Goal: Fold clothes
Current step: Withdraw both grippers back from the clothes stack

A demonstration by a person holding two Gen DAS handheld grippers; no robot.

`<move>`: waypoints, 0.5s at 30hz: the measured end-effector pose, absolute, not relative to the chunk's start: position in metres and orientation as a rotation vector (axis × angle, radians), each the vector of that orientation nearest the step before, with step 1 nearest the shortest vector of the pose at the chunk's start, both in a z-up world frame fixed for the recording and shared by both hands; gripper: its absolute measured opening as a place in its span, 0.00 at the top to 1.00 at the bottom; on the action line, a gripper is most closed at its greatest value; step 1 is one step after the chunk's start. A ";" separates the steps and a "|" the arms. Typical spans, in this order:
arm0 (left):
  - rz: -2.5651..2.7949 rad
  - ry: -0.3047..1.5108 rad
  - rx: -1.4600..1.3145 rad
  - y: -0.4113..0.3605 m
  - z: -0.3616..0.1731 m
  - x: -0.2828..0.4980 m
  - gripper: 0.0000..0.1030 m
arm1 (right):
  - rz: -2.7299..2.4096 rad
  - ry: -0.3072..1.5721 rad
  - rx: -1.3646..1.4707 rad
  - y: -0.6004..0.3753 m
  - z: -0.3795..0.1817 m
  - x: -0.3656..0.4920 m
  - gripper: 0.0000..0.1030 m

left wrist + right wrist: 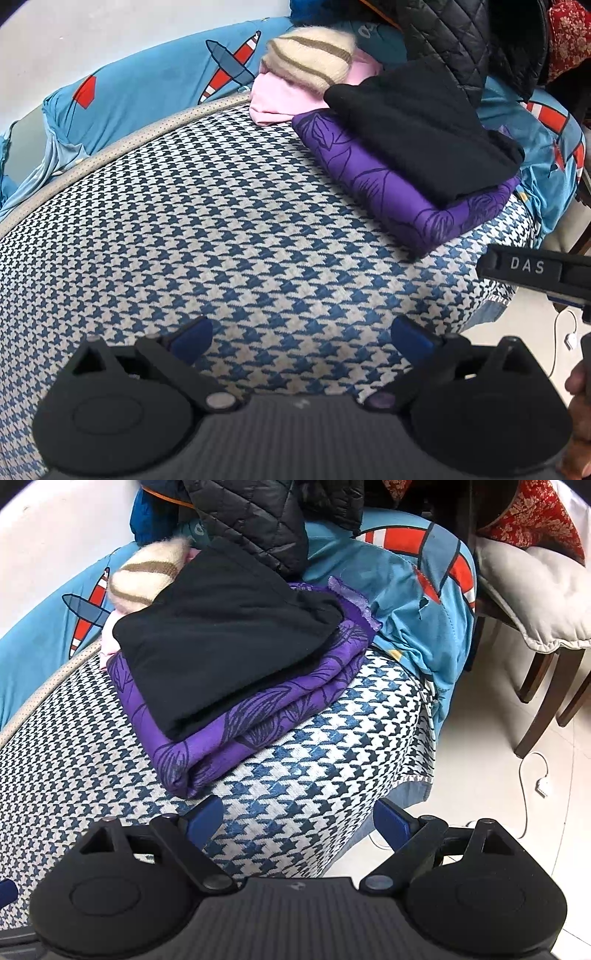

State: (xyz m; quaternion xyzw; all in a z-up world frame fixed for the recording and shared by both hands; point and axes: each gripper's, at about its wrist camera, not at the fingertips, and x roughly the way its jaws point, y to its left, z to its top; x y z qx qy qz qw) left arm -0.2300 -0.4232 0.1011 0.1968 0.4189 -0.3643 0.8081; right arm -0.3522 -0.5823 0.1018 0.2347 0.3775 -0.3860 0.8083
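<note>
A folded black garment (pixel 417 136) (pixel 221 642) lies on top of a folded purple cloth with a dark flower print (pixel 399 184) (pixel 258 716). Behind them are a folded pink garment (pixel 280 99) and a cream knit piece with brown stripes (pixel 310 59) (pixel 144 579). All rest on the houndstooth-covered seat (pixel 203 229) (pixel 314 753). My left gripper (pixel 301 338) hangs open over bare houndstooth fabric, holding nothing. My right gripper (pixel 297 819) is open too, just in front of the purple cloth's near corner, near the seat's right edge. Part of the right gripper (pixel 532 269) shows in the left wrist view.
A blue cover with red and white aeroplanes (pixel 147 74) (pixel 417 590) drapes the backrest. A black quilted jacket (pixel 454 37) (pixel 251 520) hangs over it. To the right are pale floor tiles (pixel 498 794), a white cable (pixel 535 771) and wooden chair legs (pixel 543 698) under a white cushion (pixel 535 590).
</note>
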 end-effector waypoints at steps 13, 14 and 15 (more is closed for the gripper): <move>-0.776 0.903 0.441 -0.425 0.100 -0.240 0.00 | -0.839 0.776 0.528 -0.586 0.105 -0.360 0.14; -0.777 0.903 0.443 -0.425 0.100 -0.240 0.00 | -0.839 0.775 0.528 -0.585 0.105 -0.360 0.14; -0.778 0.903 0.445 -0.425 0.100 -0.241 0.00 | -0.838 0.774 0.530 -0.586 0.105 -0.360 0.14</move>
